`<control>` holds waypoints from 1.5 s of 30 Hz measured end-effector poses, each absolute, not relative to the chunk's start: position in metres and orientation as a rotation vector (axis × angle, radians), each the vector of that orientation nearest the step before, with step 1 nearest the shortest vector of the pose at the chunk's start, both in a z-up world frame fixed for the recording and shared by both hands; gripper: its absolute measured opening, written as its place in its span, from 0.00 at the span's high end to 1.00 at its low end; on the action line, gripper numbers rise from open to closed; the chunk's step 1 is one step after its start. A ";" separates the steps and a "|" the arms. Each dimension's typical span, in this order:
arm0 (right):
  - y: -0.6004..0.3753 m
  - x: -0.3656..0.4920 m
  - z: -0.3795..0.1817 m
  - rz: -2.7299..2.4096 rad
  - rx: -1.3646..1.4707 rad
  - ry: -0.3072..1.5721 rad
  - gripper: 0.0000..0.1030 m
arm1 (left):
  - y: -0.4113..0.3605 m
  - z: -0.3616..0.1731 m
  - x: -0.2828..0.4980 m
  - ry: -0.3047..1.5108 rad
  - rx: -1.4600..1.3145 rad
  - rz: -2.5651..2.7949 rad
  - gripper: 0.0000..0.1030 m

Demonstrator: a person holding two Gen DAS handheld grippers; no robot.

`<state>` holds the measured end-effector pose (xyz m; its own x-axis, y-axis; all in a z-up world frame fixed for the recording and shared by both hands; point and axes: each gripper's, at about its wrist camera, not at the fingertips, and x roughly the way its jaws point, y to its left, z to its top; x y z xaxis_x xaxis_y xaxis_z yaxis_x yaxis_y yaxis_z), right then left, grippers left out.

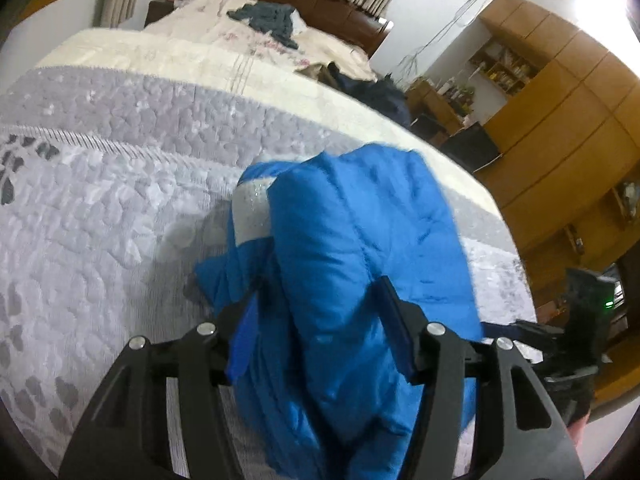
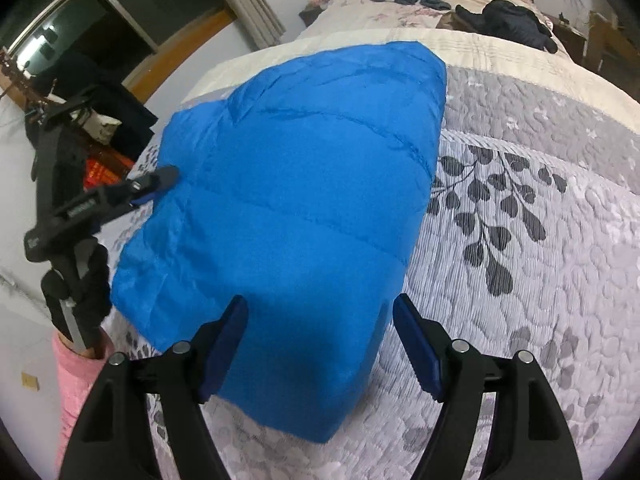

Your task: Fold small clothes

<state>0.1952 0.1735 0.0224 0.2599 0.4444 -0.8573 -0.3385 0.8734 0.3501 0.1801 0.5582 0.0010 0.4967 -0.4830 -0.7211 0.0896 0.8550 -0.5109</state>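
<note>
Our left claw (image 1: 320, 312) sits with its jaws spread wide around a bunched fold of the blue padded jacket (image 1: 352, 248), the pads at either side of the cloth, though whether they press it we cannot tell. Our right claw (image 2: 320, 340) is likewise parted, its left pad against the near edge of the jacket (image 2: 288, 200) and its right pad standing clear over the bedspread. The jacket lies folded on the grey quilted bedspread (image 2: 520, 260), printed with dark leaves, and a silver band (image 1: 251, 216) shows on it in the left view. A pink sleeve (image 2: 76, 376) shows below the left claw's handle in the right view. Farther up the bed, dark clothes (image 2: 516, 24) lie on a cream floral quilt (image 1: 224, 28). Wooden cupboards (image 1: 560, 112) line the wall.
</note>
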 end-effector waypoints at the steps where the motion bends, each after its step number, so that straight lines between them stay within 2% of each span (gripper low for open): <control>1: 0.176 0.198 0.022 0.522 0.094 1.198 0.26 | 0.560 -0.007 0.184 1.007 -0.443 -0.364 0.42; 7: 0.175 0.203 0.023 0.532 0.096 1.191 0.22 | 0.575 -0.014 0.186 1.002 -0.507 -0.423 0.41; 9: 0.164 0.209 0.023 0.550 0.140 1.194 0.19 | 0.578 -0.011 0.184 1.006 -0.519 -0.455 0.34; 11: 0.155 0.215 0.023 0.576 0.192 1.202 0.18 | 0.580 -0.008 0.182 1.005 -0.522 -0.470 0.23; 14: 0.147 0.221 0.022 0.587 0.230 1.201 0.17 | 0.585 -0.008 0.180 1.001 -0.536 -0.470 0.18; 23: 0.144 0.237 0.008 0.669 0.334 1.227 0.12 | 0.577 -0.012 0.181 0.989 -0.561 -0.570 0.11; 28: 0.140 0.250 -0.003 0.690 0.376 1.233 0.08 | 0.574 -0.029 0.189 1.035 -0.538 -0.565 0.11; 33: 0.140 0.262 -0.022 0.741 0.419 1.253 0.03 | 0.580 -0.053 0.194 1.048 -0.646 -0.651 0.08; 38: 0.146 0.271 -0.036 0.776 0.460 1.254 0.03 | 0.570 -0.067 0.199 1.073 -0.693 -0.754 0.03; 45: 0.143 0.275 -0.050 0.798 0.515 1.262 0.03 | 0.548 -0.076 0.205 1.105 -0.667 -0.784 0.02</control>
<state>0.2754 0.1434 -0.0504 0.0981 0.7680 -0.6328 -0.2428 0.6352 0.7332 0.2049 0.5480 -0.0760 0.2437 -0.8219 -0.5148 0.2143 0.5633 -0.7980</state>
